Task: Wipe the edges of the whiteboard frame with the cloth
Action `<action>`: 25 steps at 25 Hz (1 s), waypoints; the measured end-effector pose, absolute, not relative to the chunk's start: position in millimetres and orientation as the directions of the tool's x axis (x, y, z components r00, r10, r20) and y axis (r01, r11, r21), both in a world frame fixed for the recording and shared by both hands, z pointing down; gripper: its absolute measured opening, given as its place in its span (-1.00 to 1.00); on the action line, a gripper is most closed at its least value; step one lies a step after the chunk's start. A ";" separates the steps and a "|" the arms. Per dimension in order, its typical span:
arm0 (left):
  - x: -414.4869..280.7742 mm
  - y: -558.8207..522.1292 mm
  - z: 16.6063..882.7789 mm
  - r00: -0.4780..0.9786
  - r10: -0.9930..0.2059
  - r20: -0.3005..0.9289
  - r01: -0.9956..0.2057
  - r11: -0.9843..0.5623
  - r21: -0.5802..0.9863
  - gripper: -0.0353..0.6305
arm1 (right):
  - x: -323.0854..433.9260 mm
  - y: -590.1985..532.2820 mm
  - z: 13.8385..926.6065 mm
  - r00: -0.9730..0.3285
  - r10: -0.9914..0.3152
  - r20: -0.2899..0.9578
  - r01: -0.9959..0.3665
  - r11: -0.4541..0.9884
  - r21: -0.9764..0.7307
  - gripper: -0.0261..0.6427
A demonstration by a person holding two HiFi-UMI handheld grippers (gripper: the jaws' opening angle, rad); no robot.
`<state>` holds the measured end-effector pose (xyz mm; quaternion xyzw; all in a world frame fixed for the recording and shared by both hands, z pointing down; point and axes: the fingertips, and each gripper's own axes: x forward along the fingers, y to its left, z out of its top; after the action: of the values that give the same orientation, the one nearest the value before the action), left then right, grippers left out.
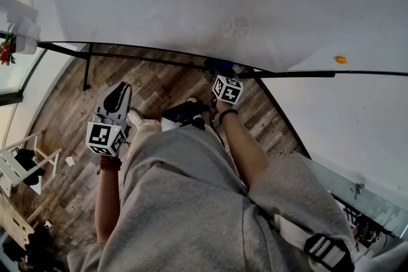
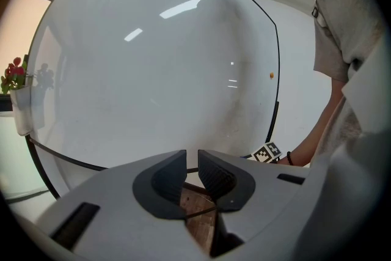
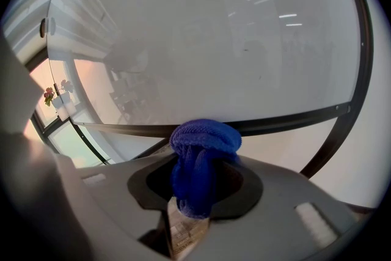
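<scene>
Right tool (image 3: 204, 179) clamps blue cloth (image 3: 204, 140) — bunched lengthwise, poking toward frame (image 3: 293, 118); left tool (image 2: 192, 163) parted.

The cloth (image 3: 204, 159), in the jaws of the right gripper (image 1: 222, 70), sits at the whiteboard (image 1: 191, 3) lower frame edge (image 1: 159, 59), with the left gripper (image 1: 118, 95) well apart to its left.

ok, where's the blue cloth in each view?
Head view: blue cloth upper centre, at the black bottom frame.
Left gripper view: not in it.
Right gripper view: centre, clamped by the right gripper.
Shared landmark: the black bottom frame, low left in the left gripper view, across the middle in the right.
</scene>
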<state>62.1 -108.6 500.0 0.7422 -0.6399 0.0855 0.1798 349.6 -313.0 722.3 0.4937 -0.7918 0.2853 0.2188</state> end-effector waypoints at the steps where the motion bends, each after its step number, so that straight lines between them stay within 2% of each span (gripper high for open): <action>1: 58.4 -107.4 500.5 0.164 -0.920 0.357 -0.981 -0.113 0.159 -0.70 | 346.3 -312.2 722.7 -0.416 -0.657 0.629 -0.907 0.349 -0.236 -0.53; 25: -34.4 -69.6 502.8 0.161 -0.915 0.369 -0.981 -0.106 0.164 -0.70 | 266.4 -296.1 723.0 -0.402 -0.662 0.633 -0.913 0.339 -0.225 -0.53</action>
<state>-34.4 -69.6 502.8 0.7386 -0.6418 0.0874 0.1871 266.4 -296.1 723.0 0.5000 -0.7877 0.2834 0.2217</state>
